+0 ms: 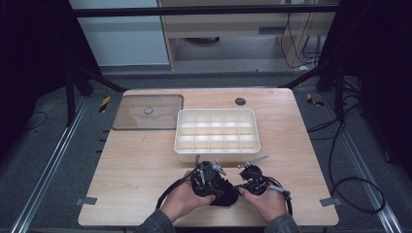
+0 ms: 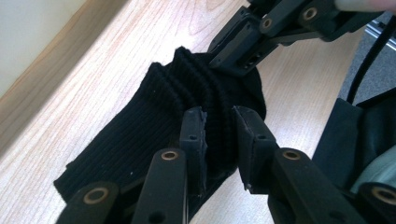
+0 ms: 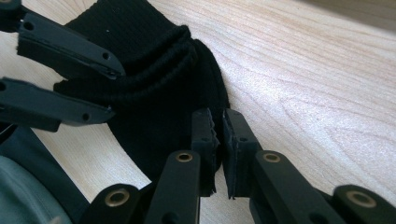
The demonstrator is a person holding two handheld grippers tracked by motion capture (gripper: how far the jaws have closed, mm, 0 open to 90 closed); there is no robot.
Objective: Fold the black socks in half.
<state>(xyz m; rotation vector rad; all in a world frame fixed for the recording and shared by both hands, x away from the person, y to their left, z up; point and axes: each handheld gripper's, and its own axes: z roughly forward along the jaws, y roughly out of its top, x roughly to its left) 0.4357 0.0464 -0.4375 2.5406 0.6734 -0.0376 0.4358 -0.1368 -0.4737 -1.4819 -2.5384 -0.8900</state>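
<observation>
A black ribbed sock [image 1: 224, 195] lies bunched on the wooden table [image 1: 141, 170] near its front edge, between the person's two hands. My left gripper [image 2: 219, 122] is shut on a raised fold of the sock [image 2: 154, 116], and the ribbed cloth fills the gap between its pads. My right gripper [image 3: 219, 125] has its jaws almost together, pinching the sock's [image 3: 159, 93] thin rounded edge. The two grippers face each other closely: the right gripper [image 2: 233, 63] shows at the top of the left gripper view, and the left gripper [image 3: 112, 91] at the upper left of the right gripper view.
A white tray [image 1: 216, 155] with several empty compartments stands just beyond the grippers. A transparent lid [image 1: 160, 121] with a round knob lies at the back left. A dark round grommet [image 1: 240, 101] sits near the far edge. Bare wood stretches left and right of the hands.
</observation>
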